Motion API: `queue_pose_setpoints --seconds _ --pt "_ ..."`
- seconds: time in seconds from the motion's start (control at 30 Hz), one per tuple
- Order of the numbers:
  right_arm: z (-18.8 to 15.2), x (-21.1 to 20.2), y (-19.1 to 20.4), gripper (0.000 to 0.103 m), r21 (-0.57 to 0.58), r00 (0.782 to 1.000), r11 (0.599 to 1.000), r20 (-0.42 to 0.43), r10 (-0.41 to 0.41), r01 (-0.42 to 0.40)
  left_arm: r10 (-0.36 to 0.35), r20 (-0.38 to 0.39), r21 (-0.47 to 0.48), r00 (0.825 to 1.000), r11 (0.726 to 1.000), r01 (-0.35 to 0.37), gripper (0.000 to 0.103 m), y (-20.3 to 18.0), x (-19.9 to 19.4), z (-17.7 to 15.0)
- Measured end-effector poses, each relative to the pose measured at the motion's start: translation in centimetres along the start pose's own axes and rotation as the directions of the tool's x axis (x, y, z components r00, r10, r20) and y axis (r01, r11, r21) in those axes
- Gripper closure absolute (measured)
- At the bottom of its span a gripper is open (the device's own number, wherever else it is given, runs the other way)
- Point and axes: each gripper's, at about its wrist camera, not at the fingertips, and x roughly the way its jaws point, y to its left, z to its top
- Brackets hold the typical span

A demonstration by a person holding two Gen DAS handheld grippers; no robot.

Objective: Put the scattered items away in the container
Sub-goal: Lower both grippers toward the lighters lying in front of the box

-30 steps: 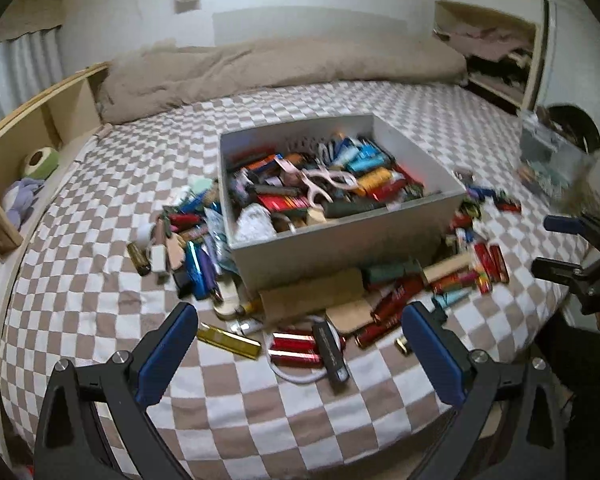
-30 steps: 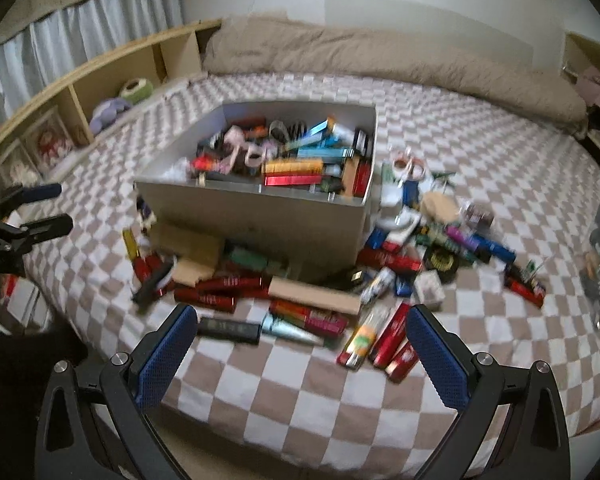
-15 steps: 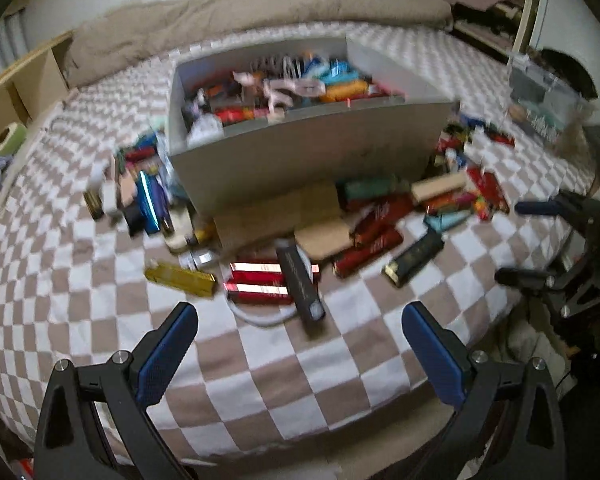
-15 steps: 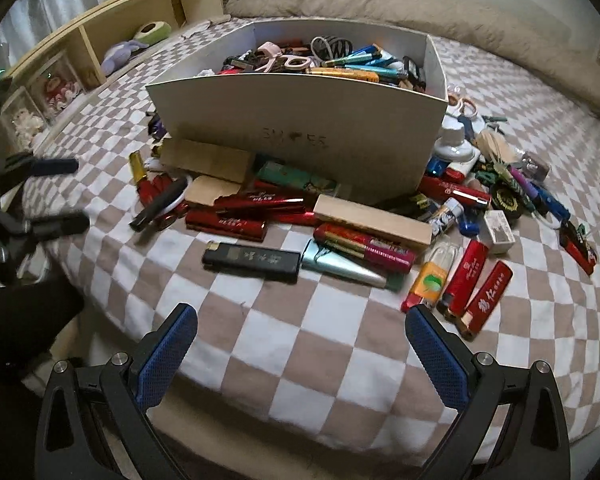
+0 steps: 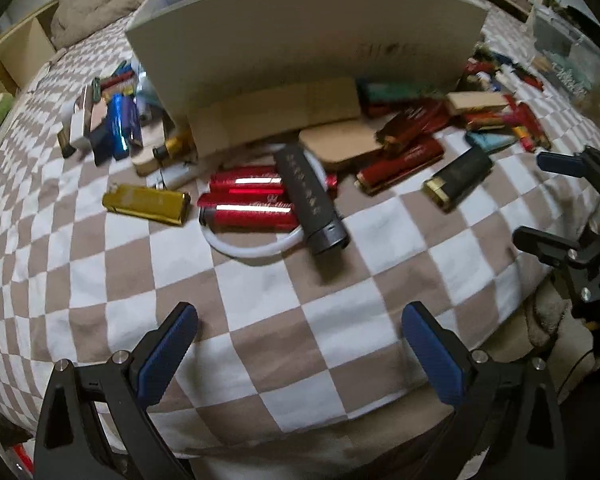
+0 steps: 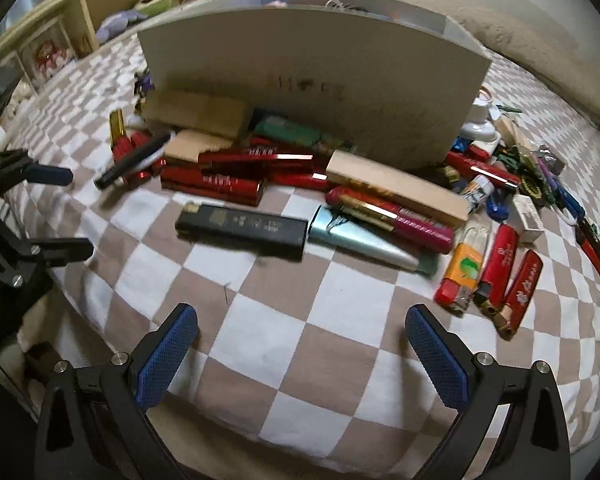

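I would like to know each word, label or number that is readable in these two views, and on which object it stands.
None can be read with certainty.
Grey box, front wall: faint dark marks, too blurred.
Black lighter: pale characters along its side, blurred.
Dark tube: a row of pale characters, unreadable.
Red lighters: white characters, too small.

We could read nothing for certain. The box (image 6: 312, 68) bore faint dark handwriting on its front wall, too smeared to make out. The black lighter (image 6: 242, 226) and the red lighters (image 6: 512, 276) carried small printed characters, too blurred to read.
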Motion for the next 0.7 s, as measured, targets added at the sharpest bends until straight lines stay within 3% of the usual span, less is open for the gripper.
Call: queue_pose_setpoints --seconds 0.07,0.3,0.57,0.7 --pt "-0.3 0.5 0.2 0.000 -0.012 1.000 1.000 -0.012 -0.011 0.011 -0.007 -0.009 -0.018 1.000 1.000 0.007 0.000 0.3 0.8 -0.1" --pt "-0.4 1.0 -0.1 0.000 0.001 1.000 1.000 -0.020 0.001 -0.001 0.026 0.067 -0.001 0.997 1.000 -0.026 0.000 -0.4 1.3 -0.8" --pt "-0.7 1.0 -0.1 0.000 0.026 1.000 1.000 -0.008 -0.014 0.014 -0.014 0.082 -0.026 0.997 1.000 0.016 0.000 0.2 1.4 -0.6" --pt "-0.9 1.2 0.1 0.000 -0.028 1.000 0.999 -0.003 -0.022 0.022 -0.022 0.050 -0.019 0.999 1.000 0.023 0.000 0.2 1.4 -0.2"
